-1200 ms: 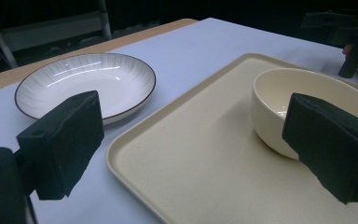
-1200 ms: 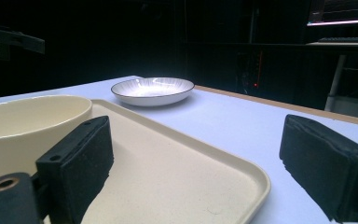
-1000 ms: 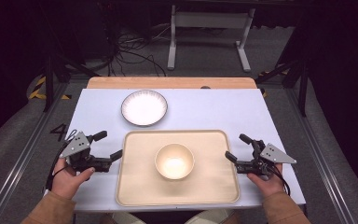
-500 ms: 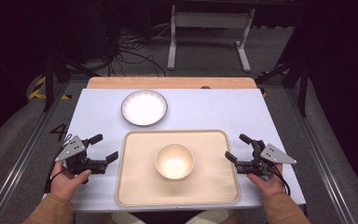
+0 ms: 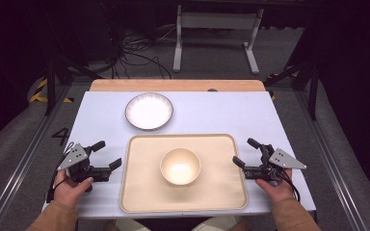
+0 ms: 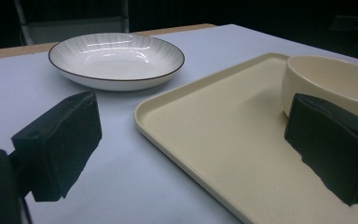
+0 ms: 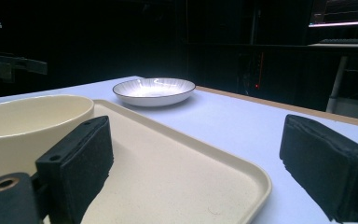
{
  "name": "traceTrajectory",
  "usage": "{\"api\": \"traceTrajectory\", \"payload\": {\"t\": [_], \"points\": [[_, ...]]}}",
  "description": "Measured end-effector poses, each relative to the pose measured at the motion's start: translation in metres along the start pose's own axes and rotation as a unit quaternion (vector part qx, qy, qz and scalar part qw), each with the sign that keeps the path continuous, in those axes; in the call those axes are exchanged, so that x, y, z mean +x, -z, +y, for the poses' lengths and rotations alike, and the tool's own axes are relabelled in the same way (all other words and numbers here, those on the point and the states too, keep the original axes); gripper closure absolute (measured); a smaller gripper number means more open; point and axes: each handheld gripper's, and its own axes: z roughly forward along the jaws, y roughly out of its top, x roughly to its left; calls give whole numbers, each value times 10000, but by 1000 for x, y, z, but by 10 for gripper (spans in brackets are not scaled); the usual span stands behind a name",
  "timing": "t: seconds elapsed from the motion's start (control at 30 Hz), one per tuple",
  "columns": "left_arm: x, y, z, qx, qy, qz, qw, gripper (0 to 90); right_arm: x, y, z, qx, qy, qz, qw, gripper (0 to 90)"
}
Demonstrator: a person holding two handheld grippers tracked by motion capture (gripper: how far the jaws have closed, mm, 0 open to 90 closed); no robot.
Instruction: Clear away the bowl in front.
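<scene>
A round cream bowl (image 5: 180, 166) sits empty in the middle of a beige rectangular plastic tray (image 5: 139, 192) on the pale blue worktop (image 5: 212, 113). Behind the tray lies an empty white dark-rimmed ribbed plate (image 5: 149, 110). The left hand-held gripper (image 5: 106, 154) and right hand-held gripper (image 5: 246, 153) flank the tray, both released.

A cream bowl (image 5: 180, 166) is sitting upright and empty at the middle of a cream tray (image 5: 139, 192), which is lying flat on the near half of the pale blue table (image 5: 221, 113). The tray is rectangular with rounded corners and a low raised rim. A white plate (image 5: 149, 110) with a dark rim and fine radial lines is resting on the table just beyond the tray's far left corner, apart from it.
</scene>
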Motion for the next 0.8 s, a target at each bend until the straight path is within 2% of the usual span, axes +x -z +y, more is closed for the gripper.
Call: {"api": "traceTrajectory", "payload": {"t": [0.23,0.4,0.6,0.8], "points": [[0,-1,-7,83,-49,93,9999,46,0,0,0,-5,8,2,10000,98],[0,1,-8,4,0,130,9999,37,0,0,0,-6,5,3,10000,97],[0,2,-9,-65,-51,146,9999,23,0,1,0,-31,22,3,10000,96],[-2,2,-9,-51,-41,270,9996,25,0,1,0,-43,2,0,10000,97]]}}
